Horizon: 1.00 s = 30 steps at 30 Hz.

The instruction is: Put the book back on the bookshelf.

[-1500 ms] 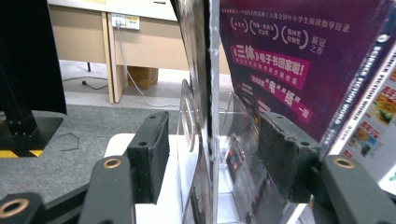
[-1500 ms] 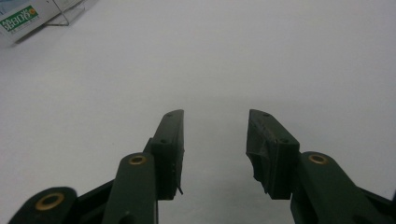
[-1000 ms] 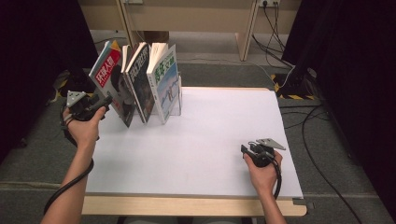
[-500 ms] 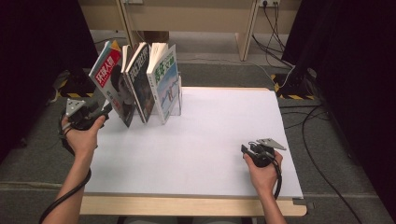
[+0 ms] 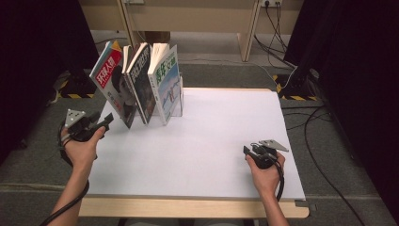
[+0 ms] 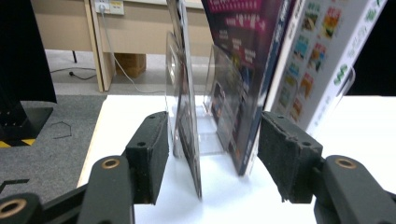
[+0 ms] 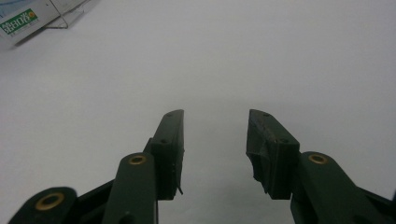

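Observation:
Three books lean in a clear rack [image 5: 180, 106] at the table's far left: a red-covered one [image 5: 112, 77], a dark one [image 5: 141, 82] and a blue-and-white one [image 5: 168, 84]. My left gripper [image 5: 107, 123] is open, low at the table's left edge, pointing at the red book's lower corner and just short of it. In the left gripper view the open left gripper [image 6: 212, 149] frames a thin book edge [image 6: 187, 135] and the dark book [image 6: 238, 70] ahead; nothing is pinched. My right gripper [image 5: 247, 151] rests open at the near right, and the right gripper [image 7: 215, 140] has only bare table between its pads.
The white table top [image 5: 211, 141] has a wooden front edge [image 5: 188, 208]. Grey floor lies beyond its left edge, cables [image 5: 301, 117] run on the floor at the right, and a wooden bench [image 5: 188, 19] stands behind.
My left hand has come down and toward the near side, dropping from beside the red book's middle to the level of its lower corner. The right hand has stayed put.

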Motion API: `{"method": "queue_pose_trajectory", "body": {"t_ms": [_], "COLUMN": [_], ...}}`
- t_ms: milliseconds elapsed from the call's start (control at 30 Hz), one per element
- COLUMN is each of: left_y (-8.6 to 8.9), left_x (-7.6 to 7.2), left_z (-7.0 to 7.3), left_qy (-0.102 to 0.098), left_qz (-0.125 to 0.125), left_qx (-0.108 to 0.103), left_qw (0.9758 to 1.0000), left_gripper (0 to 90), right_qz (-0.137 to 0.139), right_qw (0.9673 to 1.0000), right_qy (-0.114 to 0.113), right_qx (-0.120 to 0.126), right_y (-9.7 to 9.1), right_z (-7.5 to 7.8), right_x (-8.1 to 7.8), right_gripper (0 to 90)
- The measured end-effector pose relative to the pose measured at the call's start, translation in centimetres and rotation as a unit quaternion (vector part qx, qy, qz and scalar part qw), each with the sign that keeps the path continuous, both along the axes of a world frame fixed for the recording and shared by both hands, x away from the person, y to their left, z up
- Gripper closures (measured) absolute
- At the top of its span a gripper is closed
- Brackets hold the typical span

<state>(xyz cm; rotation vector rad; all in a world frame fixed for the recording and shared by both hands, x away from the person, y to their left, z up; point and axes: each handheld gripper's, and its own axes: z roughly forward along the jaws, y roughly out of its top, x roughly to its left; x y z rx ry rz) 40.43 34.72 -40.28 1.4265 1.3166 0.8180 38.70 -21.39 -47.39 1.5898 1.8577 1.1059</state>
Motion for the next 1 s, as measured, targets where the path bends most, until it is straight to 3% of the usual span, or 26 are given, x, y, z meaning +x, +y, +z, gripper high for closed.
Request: {"method": "queue_pose_trajectory", "body": {"t_ms": [367,533,1000], "left_y": [0.0,0.0,-0.1], "left_x": [-2.2,-3.1,-5.1], "left_z": [-2.4,-3.2,-5.2], "left_qy": [0.027,0.031,0.055], "left_qz": [-0.011,-0.018,-0.03], "left_qx": [-0.002,-0.015,-0.002], "left_qw": [0.9996,0.9992,0.998], "left_gripper": [41.4,40.9,40.1], "right_qz": [-0.001,-0.001,0.0], "right_qw": [1.0,1.0,1.0], "right_qy": [0.0,-0.002,-0.002], "right_qx": [0.002,0.0,0.0], "right_y": [0.0,0.0,-0.1], "right_z": [0.1,0.1,0.1], "right_x": [0.0,0.0,-0.1], "right_gripper": [57.3,57.3,57.2]}}
